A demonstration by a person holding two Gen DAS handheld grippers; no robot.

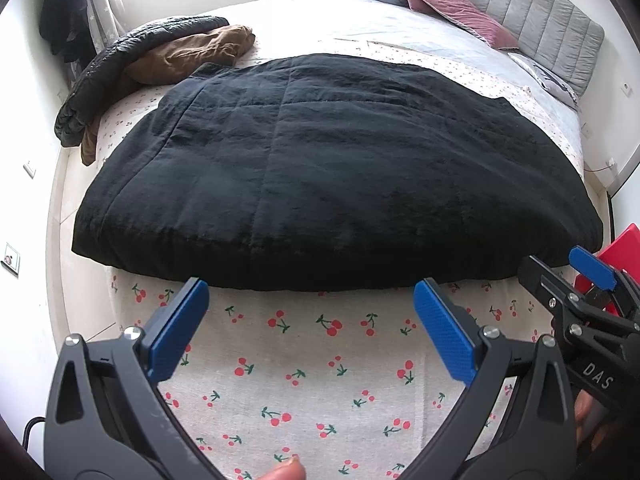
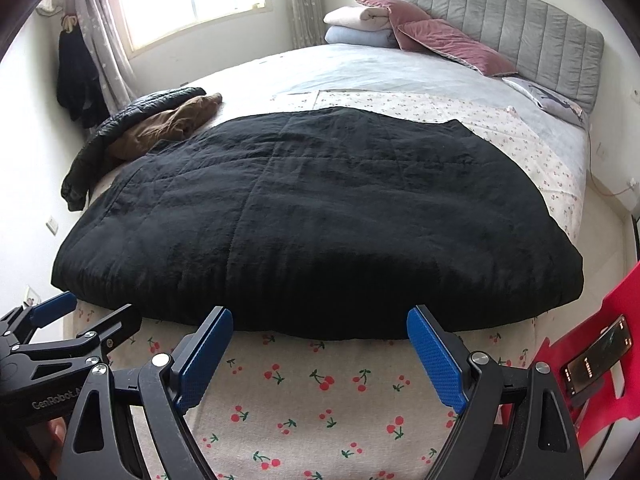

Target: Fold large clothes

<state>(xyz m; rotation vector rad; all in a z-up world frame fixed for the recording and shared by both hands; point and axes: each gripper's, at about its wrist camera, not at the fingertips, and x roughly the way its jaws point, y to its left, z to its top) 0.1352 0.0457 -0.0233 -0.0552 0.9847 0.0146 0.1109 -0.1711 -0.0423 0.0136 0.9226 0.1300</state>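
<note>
Both tongs, left tongs (image 1: 311,295) and right tongs (image 2: 320,322), gape empty; black coat's (image 1: 320,168) sleeves hidden.

A home bedroom: bed (image 2: 360,400) with padded headboard (image 2: 500,20), pillows (image 2: 452,46), curtained window (image 2: 188,0).

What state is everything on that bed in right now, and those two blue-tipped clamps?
Black padded garment: spread flat, not gripped.
Brown garment: crumpled.
Shiny black jacket: crumpled at the bed's edge.
Left gripper: open, empty.
Right gripper: open, empty.
Phone: screen lit.
</note>
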